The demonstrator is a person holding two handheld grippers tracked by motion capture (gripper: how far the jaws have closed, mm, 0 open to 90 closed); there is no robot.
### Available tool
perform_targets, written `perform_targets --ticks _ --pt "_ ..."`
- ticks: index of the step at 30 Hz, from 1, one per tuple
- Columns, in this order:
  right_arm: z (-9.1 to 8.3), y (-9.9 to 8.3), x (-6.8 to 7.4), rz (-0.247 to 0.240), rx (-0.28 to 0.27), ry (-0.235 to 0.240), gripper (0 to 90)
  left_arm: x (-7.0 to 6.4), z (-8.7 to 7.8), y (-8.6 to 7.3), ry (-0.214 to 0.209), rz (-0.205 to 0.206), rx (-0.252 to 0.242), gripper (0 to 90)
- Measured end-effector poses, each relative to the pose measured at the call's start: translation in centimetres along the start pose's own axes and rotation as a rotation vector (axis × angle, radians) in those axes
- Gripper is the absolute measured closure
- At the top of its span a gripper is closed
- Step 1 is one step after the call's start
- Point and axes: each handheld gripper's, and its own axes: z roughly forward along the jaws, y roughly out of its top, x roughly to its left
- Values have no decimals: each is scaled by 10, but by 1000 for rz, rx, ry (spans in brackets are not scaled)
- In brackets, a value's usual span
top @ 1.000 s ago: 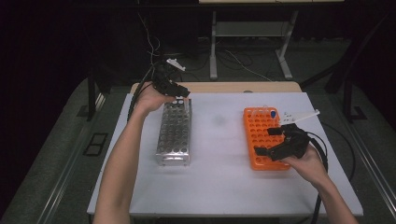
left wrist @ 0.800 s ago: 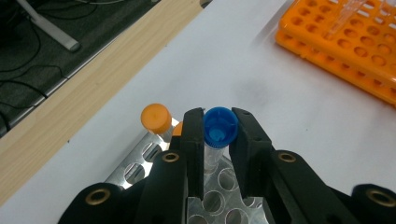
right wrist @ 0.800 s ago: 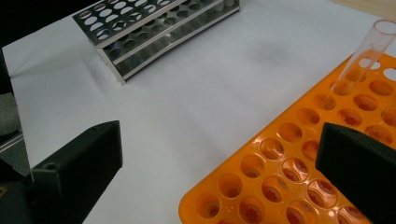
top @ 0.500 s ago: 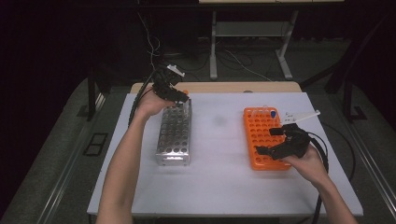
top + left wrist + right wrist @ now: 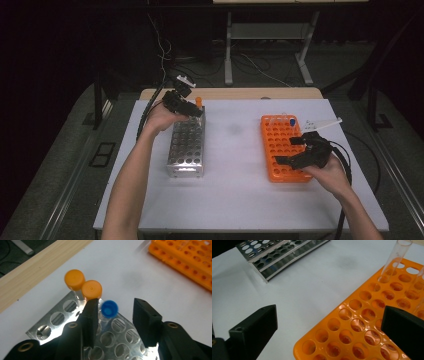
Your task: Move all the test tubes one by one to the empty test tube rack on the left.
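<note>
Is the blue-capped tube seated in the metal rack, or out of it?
Seated: the blue-capped tube stands upright in a hole of the metal rack, between the open left claw's jaws, ungripped.

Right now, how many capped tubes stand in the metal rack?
3, at the far corner of the metal rack: two orange-capped tubes side by side, and one blue-capped tube between the open jaws of the left claw. Others may be hidden.
</note>
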Motion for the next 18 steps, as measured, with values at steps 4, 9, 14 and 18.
perform_targets --ticks 4,9,14,18 --pt "0 0 -6 11 -1 -10 2 -4 -9 -6 0 -23 -25 416" --pt "0 -1 -18 34 11 -34 2 -9 -22 -12 1 -40 -56 303" --pt "2 -3 -31 57 30 -51 2 -18 -33 -19 -16 -47 -77 165" --pt "4 -2 -40 67 40 -66 3 -27 -39 -22 -35 -33 -77 70"
